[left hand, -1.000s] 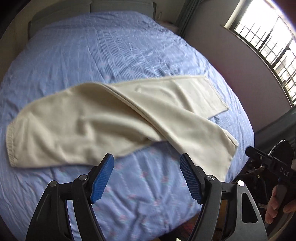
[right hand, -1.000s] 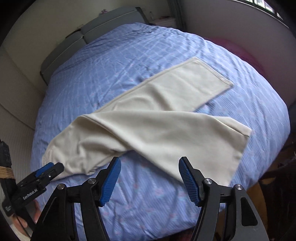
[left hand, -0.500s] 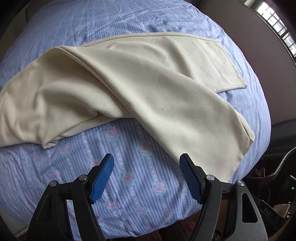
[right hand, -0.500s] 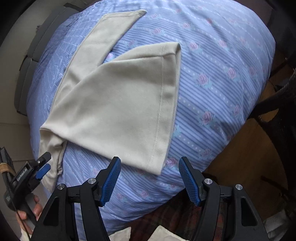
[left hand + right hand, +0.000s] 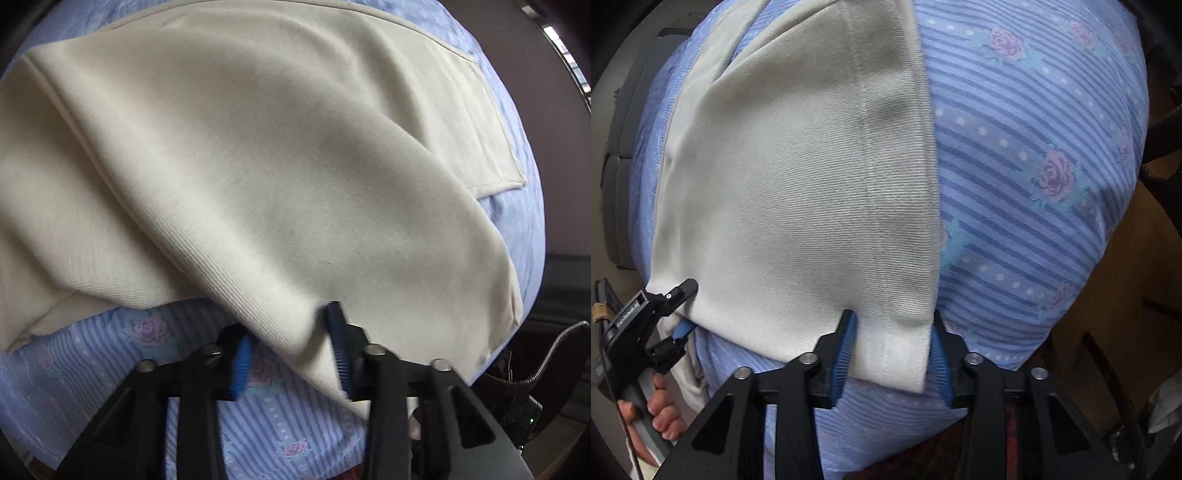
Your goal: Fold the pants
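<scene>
The cream pants (image 5: 258, 166) lie spread on the blue rose-print bedspread (image 5: 1034, 155), 1 leg crossed over the other, the near leg's edge reaching almost to the bedspread's front edge.

The left gripper (image 5: 291, 350) is at that near leg's lower edge — its 2 blue-padded fingers (image 5: 240, 363) sit either side of a fold of cloth, with fabric bunched between them. The jaws look partly drawn in, but I cannot tell whether they actually pinch the cloth.

The right gripper (image 5: 892, 354) is at the hemmed cuff of the same leg, at the corner nearest the bedspread's front edge. Its blue pads (image 5: 844, 350) stand on both sides of the cuff, close against it; a firm clamp cannot be confirmed.

In the right wrist view, the left gripper (image 5: 670, 314) shows at the pants' left edge, held by a hand (image 5: 653, 410).
</scene>
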`<state>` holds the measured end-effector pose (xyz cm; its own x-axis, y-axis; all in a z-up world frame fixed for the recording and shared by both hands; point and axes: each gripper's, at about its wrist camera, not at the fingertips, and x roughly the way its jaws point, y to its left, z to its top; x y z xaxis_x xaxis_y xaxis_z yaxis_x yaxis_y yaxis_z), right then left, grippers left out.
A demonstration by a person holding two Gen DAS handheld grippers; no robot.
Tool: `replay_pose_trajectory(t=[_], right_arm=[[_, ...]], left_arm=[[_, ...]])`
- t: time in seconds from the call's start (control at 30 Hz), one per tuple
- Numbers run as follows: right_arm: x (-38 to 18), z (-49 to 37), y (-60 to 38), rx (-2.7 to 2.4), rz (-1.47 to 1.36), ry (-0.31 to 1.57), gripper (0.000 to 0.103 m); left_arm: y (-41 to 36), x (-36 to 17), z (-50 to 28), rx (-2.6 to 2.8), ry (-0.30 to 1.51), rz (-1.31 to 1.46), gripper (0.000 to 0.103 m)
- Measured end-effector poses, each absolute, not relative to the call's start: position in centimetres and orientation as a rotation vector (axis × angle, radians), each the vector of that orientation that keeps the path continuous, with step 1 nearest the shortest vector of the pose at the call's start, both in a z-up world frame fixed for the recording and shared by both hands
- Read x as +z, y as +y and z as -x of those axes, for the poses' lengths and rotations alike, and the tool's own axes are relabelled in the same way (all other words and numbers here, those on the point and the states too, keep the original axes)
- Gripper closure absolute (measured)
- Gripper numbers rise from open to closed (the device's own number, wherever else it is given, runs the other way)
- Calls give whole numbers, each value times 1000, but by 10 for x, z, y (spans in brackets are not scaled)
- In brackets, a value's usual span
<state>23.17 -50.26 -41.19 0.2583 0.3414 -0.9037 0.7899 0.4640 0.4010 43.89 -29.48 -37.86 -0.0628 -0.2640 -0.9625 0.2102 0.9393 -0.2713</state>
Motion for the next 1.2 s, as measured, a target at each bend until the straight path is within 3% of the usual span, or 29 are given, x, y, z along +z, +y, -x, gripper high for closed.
replay_pose_trajectory(t=[0.03,0.07,0.37,0.53,0.8,1.2], right_arm=[[-405,-234,-502,-403,-1109,1327,86],[-393,-236,-503,-393,-1100,1309,87],[-216,-270,-566,-350,-995,897,88],[-166,-345,-619,-292,-927,785,88],[-198,-460,-675,-194,-898,887,89],[-313,-624,-727,-90,-891,1126,89]], left_arm=[[-298,-372,-438,-418,1597,49,87],[-300,-361,-436,-458,1583,58,87],[-327,-240,-469,-605,1338,144,90],[-356,-212,-524,-575,1251,162,90],[-384,-255,-598,-397,1302,185,90],[-421,-335,-689,-140,1440,168,89]])
